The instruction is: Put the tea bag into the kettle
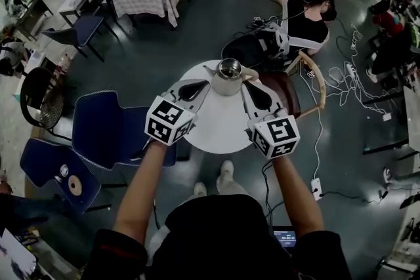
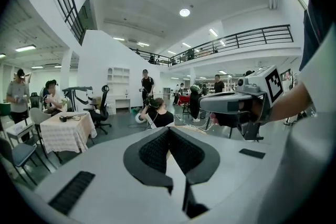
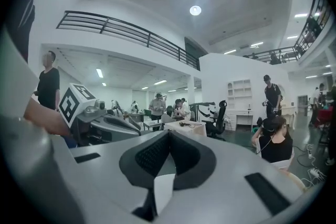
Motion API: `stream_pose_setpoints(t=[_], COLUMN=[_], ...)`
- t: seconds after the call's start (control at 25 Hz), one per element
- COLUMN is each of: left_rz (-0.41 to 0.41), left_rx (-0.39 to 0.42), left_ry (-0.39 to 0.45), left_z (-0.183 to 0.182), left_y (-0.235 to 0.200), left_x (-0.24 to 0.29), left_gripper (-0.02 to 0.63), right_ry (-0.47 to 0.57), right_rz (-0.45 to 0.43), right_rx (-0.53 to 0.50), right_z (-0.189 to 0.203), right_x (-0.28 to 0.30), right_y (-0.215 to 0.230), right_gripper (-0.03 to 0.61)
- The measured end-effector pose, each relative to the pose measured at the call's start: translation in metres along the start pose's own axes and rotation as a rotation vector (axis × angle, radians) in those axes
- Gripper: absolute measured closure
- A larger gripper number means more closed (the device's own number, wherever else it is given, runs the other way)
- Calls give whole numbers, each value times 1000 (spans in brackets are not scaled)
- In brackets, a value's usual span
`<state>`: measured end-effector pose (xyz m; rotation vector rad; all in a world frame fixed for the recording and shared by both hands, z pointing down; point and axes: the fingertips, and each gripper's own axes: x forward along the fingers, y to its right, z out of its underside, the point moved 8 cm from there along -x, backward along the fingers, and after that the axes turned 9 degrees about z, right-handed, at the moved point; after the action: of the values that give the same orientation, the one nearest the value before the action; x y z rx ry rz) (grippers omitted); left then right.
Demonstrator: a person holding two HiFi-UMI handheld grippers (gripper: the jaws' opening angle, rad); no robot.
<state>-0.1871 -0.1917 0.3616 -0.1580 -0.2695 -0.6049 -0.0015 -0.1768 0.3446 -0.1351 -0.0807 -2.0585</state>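
Observation:
A shiny metal kettle (image 1: 229,75) with its top open stands at the far edge of the small round white table (image 1: 220,131). My left gripper (image 1: 205,85) and right gripper (image 1: 244,87) hover over the table, their tips on either side of the kettle. The left gripper view shows the left gripper (image 2: 169,128) with jaws meeting at the tips, and the right gripper view shows the same for the right gripper (image 3: 169,132). A pale patch shows in the gap behind each pair of tips; I cannot tell what it is. No tea bag is visible in any view.
Blue chairs (image 1: 108,128) stand left of the table and a brown wooden chair (image 1: 295,92) to its right. A seated person (image 1: 305,20) is just beyond. Cables (image 1: 348,85) and a power strip (image 1: 315,188) lie on the floor at the right.

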Motion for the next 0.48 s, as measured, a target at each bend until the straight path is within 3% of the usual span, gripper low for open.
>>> stream_pose_setpoints(t=[0.48], left_rz=[10], left_rx=[28], left_ry=[107], left_z=[7], left_y=[35], left_x=[-84], left_gripper=[598], right_ry=[40], right_rz=[33], right_rx=[-34], right_z=[-11], right_x=[-46], right_y=[-73], right_gripper=[561])
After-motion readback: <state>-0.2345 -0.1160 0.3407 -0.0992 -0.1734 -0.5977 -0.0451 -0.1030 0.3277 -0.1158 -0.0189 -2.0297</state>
